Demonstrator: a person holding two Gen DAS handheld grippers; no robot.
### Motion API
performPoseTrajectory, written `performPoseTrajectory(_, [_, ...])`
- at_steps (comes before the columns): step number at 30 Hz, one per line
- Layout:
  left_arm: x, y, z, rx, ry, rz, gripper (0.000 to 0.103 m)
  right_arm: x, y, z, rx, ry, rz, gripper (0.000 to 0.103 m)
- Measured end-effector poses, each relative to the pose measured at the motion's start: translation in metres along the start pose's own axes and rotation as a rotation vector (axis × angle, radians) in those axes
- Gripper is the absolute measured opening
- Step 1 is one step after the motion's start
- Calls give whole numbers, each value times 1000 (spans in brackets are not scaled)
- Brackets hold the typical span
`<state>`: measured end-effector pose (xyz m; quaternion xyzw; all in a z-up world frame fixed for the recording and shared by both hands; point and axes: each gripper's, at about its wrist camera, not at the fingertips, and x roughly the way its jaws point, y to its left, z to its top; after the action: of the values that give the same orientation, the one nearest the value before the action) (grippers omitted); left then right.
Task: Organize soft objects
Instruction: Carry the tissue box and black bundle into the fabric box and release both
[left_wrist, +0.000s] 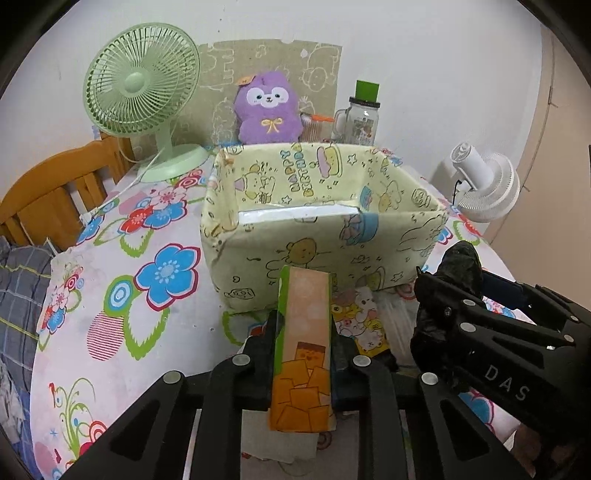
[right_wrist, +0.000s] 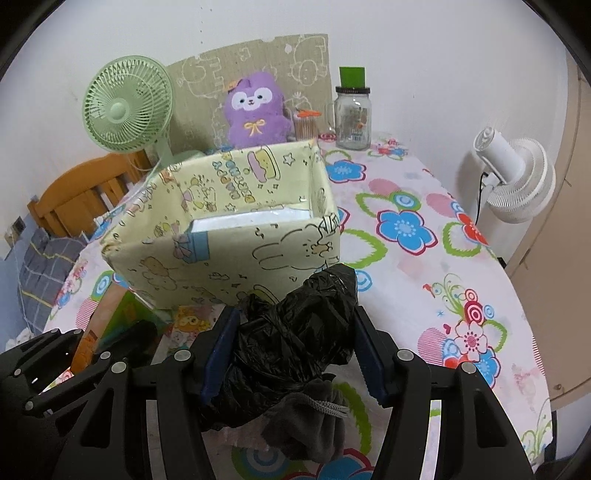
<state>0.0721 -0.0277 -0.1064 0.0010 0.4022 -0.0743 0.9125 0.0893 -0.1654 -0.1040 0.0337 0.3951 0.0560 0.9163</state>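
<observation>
My left gripper (left_wrist: 302, 334) is shut on an orange and green snack packet (left_wrist: 304, 332), held upright just in front of the pale yellow cartoon-print box (left_wrist: 317, 251). My right gripper (right_wrist: 293, 325) is shut on a crumpled black plastic bag (right_wrist: 295, 336), near the box's front right corner (right_wrist: 332, 236). The right gripper and its bag also show in the left wrist view (left_wrist: 448, 295). A dark grey drawstring pouch (right_wrist: 314, 417) lies under the bag. The box is open-topped with a white bottom showing. A small cartoon-print packet (left_wrist: 364, 321) lies on the table by the box.
A purple plush toy (left_wrist: 267, 110) sits behind the box. A green desk fan (left_wrist: 142, 85) stands at the back left, a glass jar with green lid (left_wrist: 360, 114) at the back right. A white fan (right_wrist: 513, 177) stands off the table's right. A wooden chair (left_wrist: 55, 192) is at left.
</observation>
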Motion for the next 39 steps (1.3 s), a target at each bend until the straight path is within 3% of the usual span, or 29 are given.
performPoseTrajectory(23, [-52,-10,18,34,-109,-1,19,-62,8,18,-40,-129,-1,64])
performPoseTrajectory(39, [-76,-11,40,42,-176,15,19,-81,14,39,-52,-196,14,64])
